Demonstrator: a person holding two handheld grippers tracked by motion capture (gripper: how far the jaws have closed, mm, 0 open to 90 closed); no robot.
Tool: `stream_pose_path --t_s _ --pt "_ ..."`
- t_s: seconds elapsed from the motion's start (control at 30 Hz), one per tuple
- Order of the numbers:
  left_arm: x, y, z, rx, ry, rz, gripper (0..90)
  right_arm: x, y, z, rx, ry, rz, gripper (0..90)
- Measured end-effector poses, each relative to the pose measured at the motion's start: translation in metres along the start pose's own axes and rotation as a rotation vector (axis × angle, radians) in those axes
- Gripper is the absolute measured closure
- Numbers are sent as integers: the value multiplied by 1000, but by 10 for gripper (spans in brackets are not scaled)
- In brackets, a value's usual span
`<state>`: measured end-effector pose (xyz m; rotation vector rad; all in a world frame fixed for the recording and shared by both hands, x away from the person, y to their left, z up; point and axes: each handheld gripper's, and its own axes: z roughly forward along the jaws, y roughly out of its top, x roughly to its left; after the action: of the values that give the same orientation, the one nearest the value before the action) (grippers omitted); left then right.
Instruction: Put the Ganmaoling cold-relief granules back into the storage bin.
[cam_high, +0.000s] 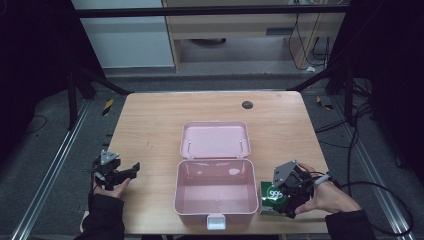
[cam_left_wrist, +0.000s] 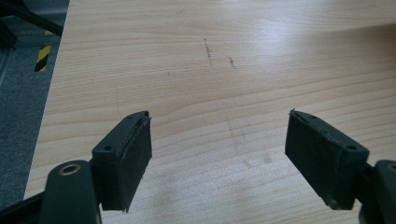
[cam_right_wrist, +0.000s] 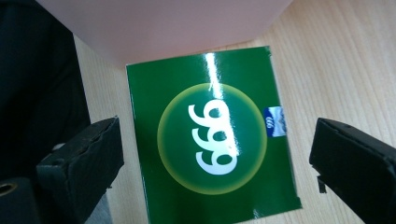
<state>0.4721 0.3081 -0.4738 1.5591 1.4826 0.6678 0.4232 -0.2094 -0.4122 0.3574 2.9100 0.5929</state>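
High view: a wooden table (cam_high: 150, 125) carries a pink box (cam_high: 216, 192), a green packet (cam_high: 270, 198) and both grippers.
Pink box: it sits at the middle of the table, close to the near edge, with its lid (cam_high: 215, 139) thrown back flat toward the far edge; the tub looks bare inside, and a pale latch tab (cam_high: 216, 221) hangs over the near edge.
Green packet: it lies flat on the table near the near right corner, just beside the box's right wall; whether the two touch cannot be told. A yellow-rimmed circle with white figures is printed on its top face.
Right gripper (cam_high: 289, 192): held in the person's right hand (cam_high: 327, 197) above the packet near the near right corner.
Right gripper view: the jaws stand wide apart, one on either side of the green packet (cam_right_wrist: 212, 135), gripping nothing; the pink box (cam_right_wrist: 163, 23) wall crosses the top of this view.
Left gripper (cam_high: 127, 171): held in the left hand (cam_high: 111, 189) near the near left corner, well apart from the box.
Left gripper view: the jaws are spread wide over bare wood of the table (cam_left_wrist: 224, 84), with nothing between them; a few dark scuff marks (cam_left_wrist: 208, 49) show on the wood beyond.
Far edge: a small dark round disc (cam_high: 247, 104) lies on the table toward the far right corner.
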Motion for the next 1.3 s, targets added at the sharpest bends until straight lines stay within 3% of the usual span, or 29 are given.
stream_pose_path --t_s 0.53,0.83,0.97,1.3 --pt "0 0 0 3 0 4 221 -3 -1 25 68 31 -13 42" --pt "0 0 0 7 1 7 222 -4 -4 38 89 60 -20 90" --pt "0 0 0 7 1 7 222 -5 -4 39 92 69 -31 98" --pt "0 0 1 6 0 6 222 -7 -3 37 114 82 8 153"
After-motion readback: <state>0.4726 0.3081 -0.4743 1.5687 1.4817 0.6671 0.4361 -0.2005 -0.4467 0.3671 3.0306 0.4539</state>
